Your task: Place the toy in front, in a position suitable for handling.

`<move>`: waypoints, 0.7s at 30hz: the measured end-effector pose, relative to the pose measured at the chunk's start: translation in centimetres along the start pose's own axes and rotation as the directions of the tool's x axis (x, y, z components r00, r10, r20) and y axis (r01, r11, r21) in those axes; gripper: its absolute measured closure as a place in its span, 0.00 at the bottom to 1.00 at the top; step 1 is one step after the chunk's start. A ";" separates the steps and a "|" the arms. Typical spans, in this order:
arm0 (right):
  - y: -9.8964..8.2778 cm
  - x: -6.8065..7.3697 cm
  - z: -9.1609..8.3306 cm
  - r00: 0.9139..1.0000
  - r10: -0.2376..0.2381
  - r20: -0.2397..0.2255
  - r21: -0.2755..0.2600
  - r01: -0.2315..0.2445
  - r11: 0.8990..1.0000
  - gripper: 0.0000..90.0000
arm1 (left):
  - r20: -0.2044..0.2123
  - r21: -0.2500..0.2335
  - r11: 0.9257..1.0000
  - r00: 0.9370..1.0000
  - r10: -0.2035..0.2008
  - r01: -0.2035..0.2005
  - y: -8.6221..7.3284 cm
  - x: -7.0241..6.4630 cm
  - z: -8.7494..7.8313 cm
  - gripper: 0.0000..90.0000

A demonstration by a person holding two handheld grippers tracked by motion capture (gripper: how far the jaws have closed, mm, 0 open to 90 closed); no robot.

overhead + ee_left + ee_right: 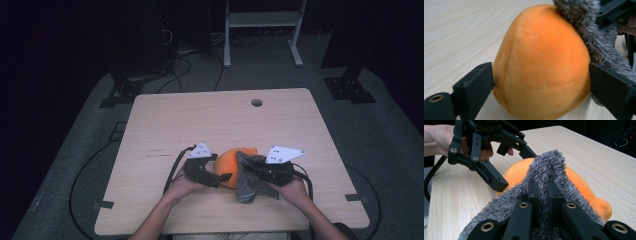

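Pale wooden table [175,130] carries the orange plush toy [541,62] near its front edge – the left claw [220,173] stands wide around it without pressing, the right claw [543,192] pinches the grey fuzzy cloth [546,167] over it – so a pull could drag the toy.
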State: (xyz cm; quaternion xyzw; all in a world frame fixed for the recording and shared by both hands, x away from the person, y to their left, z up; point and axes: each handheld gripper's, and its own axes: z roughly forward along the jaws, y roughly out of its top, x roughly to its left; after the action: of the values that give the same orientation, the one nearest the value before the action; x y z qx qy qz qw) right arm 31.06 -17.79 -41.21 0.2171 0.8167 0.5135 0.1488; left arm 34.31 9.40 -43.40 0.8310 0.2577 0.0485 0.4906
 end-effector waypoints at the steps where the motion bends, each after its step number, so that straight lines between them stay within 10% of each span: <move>1: 0.0 0.0 0.0 1.000 0.000 -0.001 0.000 0.000 1.000 0.93 | 0.001 -0.001 1.000 1.000 -0.005 0.005 0.0 0.1 0.0 0.07; 7: -0.1 0.3 -0.1 1.000 -0.017 -0.004 0.007 0.017 1.000 0.93 | 0.059 0.024 0.999 0.998 -0.032 0.031 -0.4 0.5 0.3 0.10; 11: -0.1 0.3 -0.5 1.000 -0.013 0.001 0.007 0.013 1.000 0.93 | -0.017 -0.026 0.994 0.995 0.102 -0.102 -0.4 -0.8 -0.2 0.40; 15: 1.7 1.8 -1.7 0.998 -0.059 0.009 -0.048 0.060 0.997 0.93 | -0.133 -0.039 0.970 0.963 0.234 -0.241 0.7 -2.8 -0.3 0.45; 21: 3.2 3.0 -0.6 0.993 -0.121 0.015 -0.022 0.121 0.992 0.93 | -0.198 -0.043 0.927 0.913 0.357 -0.372 1.2 -4.7 -0.3 0.45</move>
State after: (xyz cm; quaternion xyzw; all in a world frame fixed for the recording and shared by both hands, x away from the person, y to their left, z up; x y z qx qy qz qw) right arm 28.88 -15.49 -38.13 0.1691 0.8213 0.5115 0.1878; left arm 30.60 6.95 -41.43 0.8360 0.1407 0.2270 0.4793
